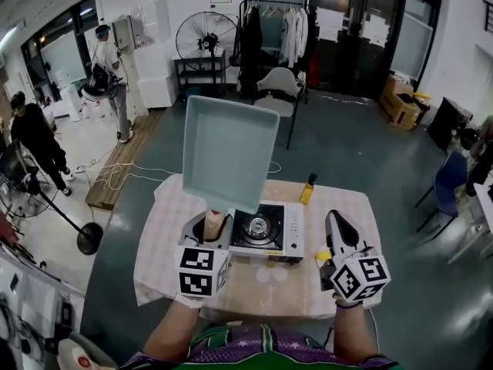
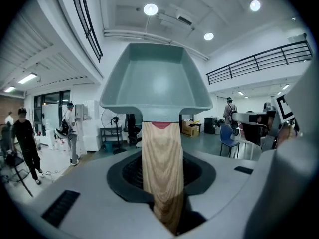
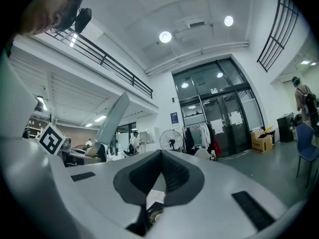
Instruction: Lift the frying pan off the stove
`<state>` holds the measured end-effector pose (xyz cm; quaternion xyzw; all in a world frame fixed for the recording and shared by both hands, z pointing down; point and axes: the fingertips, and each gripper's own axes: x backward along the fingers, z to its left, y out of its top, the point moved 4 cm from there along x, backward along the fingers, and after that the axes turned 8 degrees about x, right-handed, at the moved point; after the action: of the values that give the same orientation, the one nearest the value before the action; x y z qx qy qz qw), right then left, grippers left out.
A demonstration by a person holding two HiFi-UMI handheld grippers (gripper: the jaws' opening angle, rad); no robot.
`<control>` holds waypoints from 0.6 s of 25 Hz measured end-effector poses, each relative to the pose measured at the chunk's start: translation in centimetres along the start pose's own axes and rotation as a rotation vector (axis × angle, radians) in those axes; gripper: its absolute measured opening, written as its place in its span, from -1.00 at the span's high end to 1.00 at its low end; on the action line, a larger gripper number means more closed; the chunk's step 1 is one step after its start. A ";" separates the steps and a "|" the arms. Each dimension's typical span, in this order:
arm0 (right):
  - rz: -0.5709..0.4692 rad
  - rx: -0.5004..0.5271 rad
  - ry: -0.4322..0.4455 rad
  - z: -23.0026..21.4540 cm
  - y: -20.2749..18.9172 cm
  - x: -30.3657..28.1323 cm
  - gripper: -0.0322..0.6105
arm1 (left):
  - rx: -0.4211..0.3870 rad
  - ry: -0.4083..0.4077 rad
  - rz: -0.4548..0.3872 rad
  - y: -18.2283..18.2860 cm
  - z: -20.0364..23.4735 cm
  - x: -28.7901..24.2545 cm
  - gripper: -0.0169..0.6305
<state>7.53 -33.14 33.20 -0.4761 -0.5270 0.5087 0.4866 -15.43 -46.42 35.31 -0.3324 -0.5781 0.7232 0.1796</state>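
The left hand-held gripper (image 1: 209, 236) is clamped on the wooden handle (image 2: 162, 168) of the frying pan (image 1: 229, 154), a square, pale grey-green pan. Its jaws press the handle from both sides. The pan is up in the air, clear of the stove (image 1: 266, 230). It is tipped steeply, with its open side facing the person and its far rim highest. It hangs above the left part of the stove and the far left side of the bench (image 1: 254, 291).

The stove, a small single-burner one, sits near the middle of the bench with its burner bare. A yellow bottle (image 1: 308, 189) stands close to the far edge, just beyond the stove's right corner.

The right hand-held gripper (image 1: 337, 220) hovers over the right side of the bench, apart from the stove. Its jaws are together with nothing between them. A small yellow thing (image 1: 323, 254) lies beside it on the bench, possibly a cloth.
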 end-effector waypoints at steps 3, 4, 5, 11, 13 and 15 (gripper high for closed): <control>-0.003 0.001 0.001 -0.1 0.3 0.0 0.88 | 0.005 0.006 -0.015 0.5 0.0 0.2 0.50; -0.004 0.004 -0.001 0.0 0.4 0.0 0.88 | 0.008 0.008 -0.019 0.6 0.2 0.4 0.50; -0.004 0.006 -0.004 0.2 0.5 0.0 0.88 | 0.012 0.010 -0.021 0.6 0.5 0.5 0.50; 0.001 0.003 -0.001 -0.1 0.6 0.4 0.88 | 0.038 0.007 -0.020 0.6 0.2 0.8 0.50; 0.003 0.001 0.006 -0.3 0.6 0.4 0.88 | 0.056 -0.003 -0.020 0.7 -0.1 0.7 0.50; 0.004 0.003 0.015 -0.1 0.6 0.4 0.88 | 0.059 -0.003 -0.021 0.6 -0.1 0.8 0.50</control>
<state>7.56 -32.75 32.65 -0.4803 -0.5217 0.5069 0.4901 -15.86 -45.96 34.47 -0.3197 -0.5603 0.7385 0.1962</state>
